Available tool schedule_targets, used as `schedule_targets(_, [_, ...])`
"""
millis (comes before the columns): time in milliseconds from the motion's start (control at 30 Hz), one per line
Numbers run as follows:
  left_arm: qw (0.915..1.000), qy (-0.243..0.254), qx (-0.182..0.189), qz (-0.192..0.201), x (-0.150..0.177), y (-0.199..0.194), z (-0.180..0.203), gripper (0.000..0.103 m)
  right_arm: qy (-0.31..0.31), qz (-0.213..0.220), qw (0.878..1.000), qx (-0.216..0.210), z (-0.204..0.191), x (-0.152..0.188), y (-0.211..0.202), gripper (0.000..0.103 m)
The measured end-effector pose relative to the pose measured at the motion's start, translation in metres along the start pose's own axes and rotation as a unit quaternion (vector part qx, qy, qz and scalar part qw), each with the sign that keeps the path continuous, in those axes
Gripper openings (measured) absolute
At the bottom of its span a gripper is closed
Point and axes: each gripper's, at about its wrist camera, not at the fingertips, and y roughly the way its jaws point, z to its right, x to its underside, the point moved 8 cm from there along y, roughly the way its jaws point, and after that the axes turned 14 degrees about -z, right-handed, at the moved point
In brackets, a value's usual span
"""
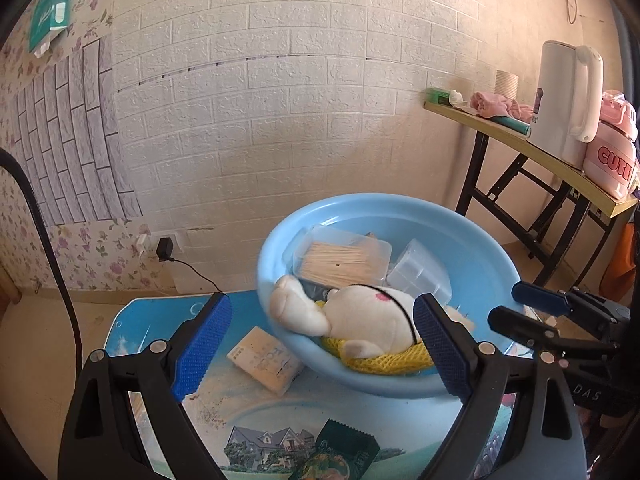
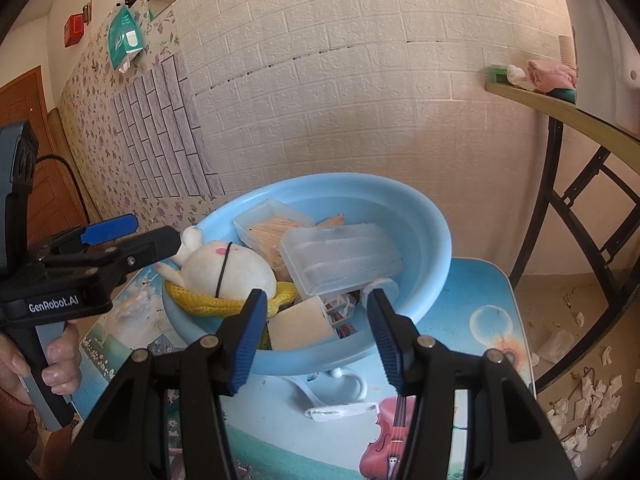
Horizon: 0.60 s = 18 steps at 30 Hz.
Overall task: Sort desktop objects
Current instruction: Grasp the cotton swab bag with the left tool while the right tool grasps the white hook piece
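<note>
You are holding both grippers, left gripper point(image 1: 320, 344) and right gripper point(image 2: 314, 336), wide open and empty before the blue basin point(image 1: 472, 236); the soft, light plush rabbit point(image 1: 360, 314) is lying at its near-left rim, best pinched across its body.

round blue plastic basin point(image 1: 472, 240) on the picture-printed tabletop point(image 1: 248, 412), white plush rabbit point(image 1: 360, 312) up front inside it, clear toothpick box point(image 1: 340, 260) behind, beige cardboard box point(image 1: 266, 360) just left of the basin
</note>
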Motion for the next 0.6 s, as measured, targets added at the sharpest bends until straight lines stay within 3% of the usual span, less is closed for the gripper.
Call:
schedule_targets(267, [0.9991, -0.036, -0.020, -0.013, 0.035, -0.013, -0.040, 0.092, 0.008, -0.016, 1.000, 0.015, 0.005, 0.020, -0.008, 0.052])
schedule_targets(367, [0.9982, -0.047, -0.028, -0.025, 0.050, -0.014, -0.055, 0.092, 0.021, -0.020, 1.000, 0.010, 0.010, 0.028, -0.010, 0.059])
schedule_targets(600, [0.9949, -0.071, -0.053, -0.048, 0.085, -0.016, -0.093, 0.092, 0.021, -0.061, 0.997, 0.032, 0.009, 0.051, 0.004, 0.059])
